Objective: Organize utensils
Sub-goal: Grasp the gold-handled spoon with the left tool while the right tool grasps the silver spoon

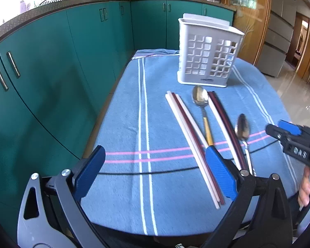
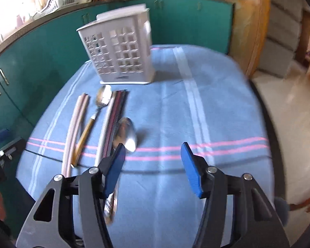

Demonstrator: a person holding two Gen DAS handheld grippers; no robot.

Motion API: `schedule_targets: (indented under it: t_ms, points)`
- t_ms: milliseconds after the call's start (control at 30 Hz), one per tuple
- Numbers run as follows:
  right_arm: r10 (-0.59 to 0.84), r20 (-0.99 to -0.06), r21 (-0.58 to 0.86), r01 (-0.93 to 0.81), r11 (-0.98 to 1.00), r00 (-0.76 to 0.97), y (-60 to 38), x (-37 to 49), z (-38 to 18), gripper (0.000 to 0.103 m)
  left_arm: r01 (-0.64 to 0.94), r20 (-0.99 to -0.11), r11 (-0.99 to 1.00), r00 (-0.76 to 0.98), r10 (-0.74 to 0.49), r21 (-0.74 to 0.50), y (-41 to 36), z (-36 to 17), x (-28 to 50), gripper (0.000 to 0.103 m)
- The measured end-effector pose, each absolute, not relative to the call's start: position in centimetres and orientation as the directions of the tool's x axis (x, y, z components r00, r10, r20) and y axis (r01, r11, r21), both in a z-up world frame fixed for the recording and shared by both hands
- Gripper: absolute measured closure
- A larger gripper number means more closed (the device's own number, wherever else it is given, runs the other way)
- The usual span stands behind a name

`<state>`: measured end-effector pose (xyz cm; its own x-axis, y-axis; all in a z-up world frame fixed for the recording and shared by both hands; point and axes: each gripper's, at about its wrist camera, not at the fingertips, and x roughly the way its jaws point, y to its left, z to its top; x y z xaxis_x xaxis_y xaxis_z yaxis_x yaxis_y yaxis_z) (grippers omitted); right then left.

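A white lattice utensil holder (image 1: 208,55) (image 2: 119,53) stands upright at the far end of the blue cloth. In front of it lie white and dark red chopsticks (image 1: 188,132) (image 2: 74,128), a gold-handled spoon (image 1: 202,107) (image 2: 93,117), another chopstick pair (image 1: 225,128) (image 2: 111,124) and an all-steel spoon (image 1: 243,136) (image 2: 126,136). My left gripper (image 1: 155,165) is open and empty, low over the cloth; its right finger overlaps the near ends of the chopsticks. My right gripper (image 2: 153,165) is open and empty, its left finger just over the steel spoon's handle.
The table (image 1: 124,196) is covered by a blue cloth with white and pink stripes. Teal cabinets (image 1: 51,82) run close along the left and behind. A black cable (image 1: 146,172) crosses the cloth. Tiled floor (image 1: 295,91) lies to the right.
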<state>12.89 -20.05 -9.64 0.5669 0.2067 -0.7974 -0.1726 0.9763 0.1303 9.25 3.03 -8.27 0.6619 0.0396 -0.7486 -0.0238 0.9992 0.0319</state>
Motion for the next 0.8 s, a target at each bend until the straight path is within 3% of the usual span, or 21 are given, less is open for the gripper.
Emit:
schedule_targets:
  t_ms: [233, 267, 333, 367, 433, 500, 600, 800]
  points:
    - [0.295, -0.842, 0.176, -0.287, 0.942, 0.452, -17.9, 17.8, -11.5, 0.047, -0.039, -0.763, 0.999, 0.645, 0.045, 0.026, 3.9, -8.2, 13.3, 0.007]
    - [0.304, -0.843, 0.184, -0.294, 0.938, 0.443, -17.8, 18.0, -11.7, 0.051, -0.030, -0.762, 0.999, 0.647, 0.032, 0.017, 3.9, -8.1, 14.1, 0.007]
    - [0.338, -0.845, 0.220, -0.308, 0.926, 0.413, -17.8, 18.4, -12.1, 0.075, 0.011, -0.754, 1.000, 0.656, -0.013, -0.008, 3.6, -7.9, 15.7, 0.007]
    - [0.349, -0.846, 0.233, -0.310, 0.922, 0.402, -17.9, 18.5, -12.3, 0.081, 0.034, -0.750, 0.999, 0.661, -0.035, -0.016, 3.4, -7.8, 16.6, 0.007]
    - [0.346, -0.849, 0.230, -0.310, 0.923, 0.400, -18.1, 18.6, -12.5, 0.094, 0.085, -0.742, 0.996, 0.666, -0.079, -0.029, 2.6, -7.8, 18.8, 0.014]
    - [0.350, -0.847, 0.236, -0.308, 0.922, 0.399, -18.5, 18.6, -12.8, 0.096, 0.131, -0.752, 0.991, 0.649, -0.116, -0.040, 1.7, -8.1, 21.0, 0.040]
    - [0.343, -0.843, 0.234, -0.293, 0.927, 0.414, -19.5, 18.7, -12.7, 0.097, 0.188, -0.785, 0.980, 0.597, -0.162, -0.059, 0.2, -8.9, 24.0, 0.059]
    - [0.317, -0.837, 0.224, -0.250, 0.942, 0.445, -22.1, 18.3, -11.9, 0.098, 0.317, -0.821, 0.945, 0.519, -0.238, -0.074, -2.3, -10.7, 27.2, 0.061]
